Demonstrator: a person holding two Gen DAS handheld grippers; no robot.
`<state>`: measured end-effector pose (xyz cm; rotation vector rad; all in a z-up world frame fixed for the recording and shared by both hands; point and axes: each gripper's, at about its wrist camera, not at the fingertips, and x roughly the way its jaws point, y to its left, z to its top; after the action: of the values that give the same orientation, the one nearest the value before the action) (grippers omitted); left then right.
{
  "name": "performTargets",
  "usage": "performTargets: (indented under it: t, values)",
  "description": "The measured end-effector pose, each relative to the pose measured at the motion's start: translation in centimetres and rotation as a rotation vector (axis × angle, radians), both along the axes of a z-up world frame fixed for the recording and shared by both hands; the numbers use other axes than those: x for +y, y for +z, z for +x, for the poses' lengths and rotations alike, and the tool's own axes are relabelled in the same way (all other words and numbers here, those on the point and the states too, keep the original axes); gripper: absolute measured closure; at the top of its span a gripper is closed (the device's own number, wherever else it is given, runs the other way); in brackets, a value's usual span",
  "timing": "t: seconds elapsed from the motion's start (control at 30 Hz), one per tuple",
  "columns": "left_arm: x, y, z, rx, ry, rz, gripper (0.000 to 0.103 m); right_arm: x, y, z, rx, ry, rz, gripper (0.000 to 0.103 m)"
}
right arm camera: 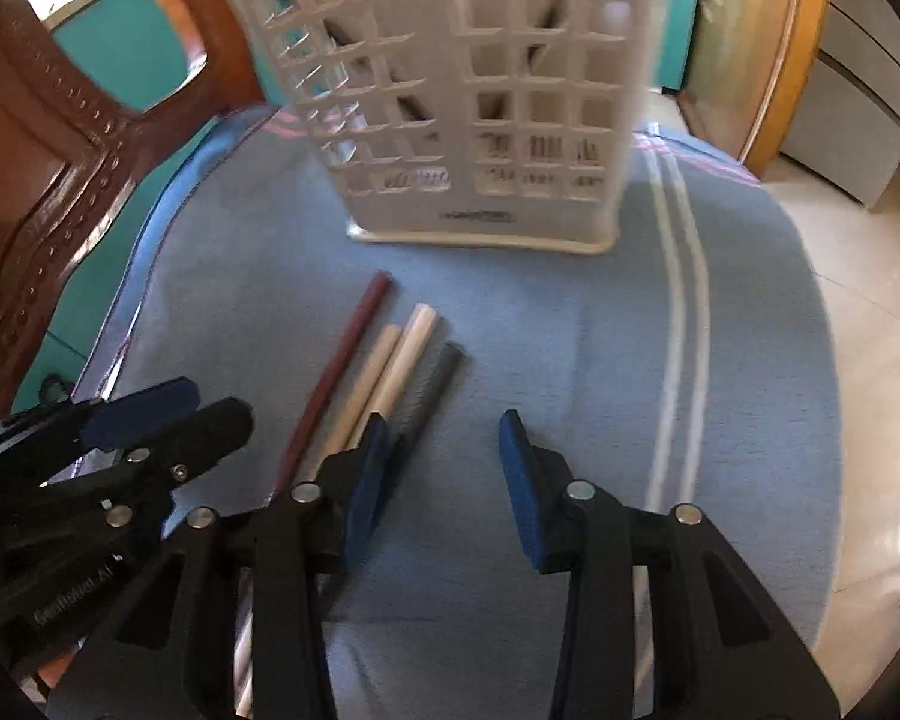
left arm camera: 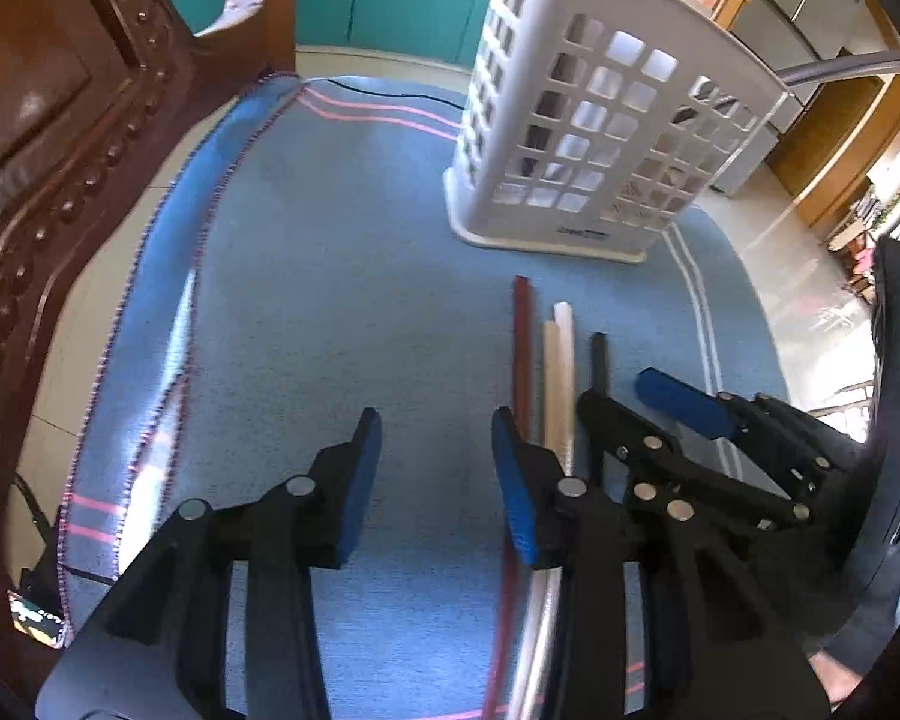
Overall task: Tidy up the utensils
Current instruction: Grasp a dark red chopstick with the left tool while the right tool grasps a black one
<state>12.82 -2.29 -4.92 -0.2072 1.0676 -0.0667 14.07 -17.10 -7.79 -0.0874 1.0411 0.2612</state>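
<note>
Several utensil handles lie side by side on a blue cloth point(left arm camera: 342, 300): a dark red one point(left arm camera: 522, 348), two cream ones point(left arm camera: 561, 372) and a black one point(left arm camera: 598, 360). My left gripper point(left arm camera: 435, 471) is open over bare cloth, with the handles just past its right finger. In the right wrist view the dark red handle point(right arm camera: 342, 372), the cream pair point(right arm camera: 390, 372) and the black handle point(right arm camera: 438, 384) lie beside the left finger of my open right gripper point(right arm camera: 444, 459), which has nothing between its fingers. A white slotted basket point(left arm camera: 600, 138) point(right arm camera: 468, 90) stands upright behind them, with dark utensils inside.
Carved dark wooden furniture point(left arm camera: 60, 150) rises along the left edge of the cloth. A thin black cable point(left arm camera: 390, 93) lies at the cloth's far edge. Pale floor tiles point(right arm camera: 858, 360) show beyond the cloth's right edge. The two grippers are close together over the handles.
</note>
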Motion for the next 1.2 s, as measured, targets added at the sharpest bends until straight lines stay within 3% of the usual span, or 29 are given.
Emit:
performTargets:
  t: [0.07,0.13,0.3,0.47,0.73,0.87,0.97,1.03,1.2]
  values:
    - [0.0,-0.2,0.0,0.004,0.007,-0.003,0.064,0.7,-0.2,-0.1,-0.020,0.013,-0.056,0.068]
    - [0.2,-0.3,0.0,0.006,0.009,0.006,0.062,0.6,-0.2,0.0,-0.006,0.024,-0.064,0.085]
    - [-0.5,-0.6,-0.1,0.006,-0.031,0.027,0.060,-2.0,0.0,0.6,0.033,-0.029,-0.042,0.096]
    - [-3.1,-1.0,-0.3,-0.007,-0.113,0.089,0.060,-4.8,-0.1,1.7,0.055,-0.127,-0.005,0.096]
    - [-5.0,-1.5,0.0,-0.022,-0.150,0.183,0.060,-6.5,0.3,1.9,0.056,-0.150,0.047,0.094]
    - [-4.0,-1.2,0.0,-0.011,-0.107,0.182,0.089,-7.2,0.8,2.1,0.050,-0.155,0.049,0.094]
    - [-3.1,-1.0,0.2,-0.002,-0.089,0.152,0.090,-7.1,0.8,1.9,0.050,-0.156,0.046,0.092]
    - [-2.7,-1.1,0.4,-0.002,-0.085,0.143,0.090,-6.9,0.9,1.6,0.049,-0.147,0.047,0.082]
    - [-2.9,-0.9,0.7,-0.007,-0.081,0.148,0.085,-5.3,1.3,1.1,0.035,-0.113,0.022,0.079]
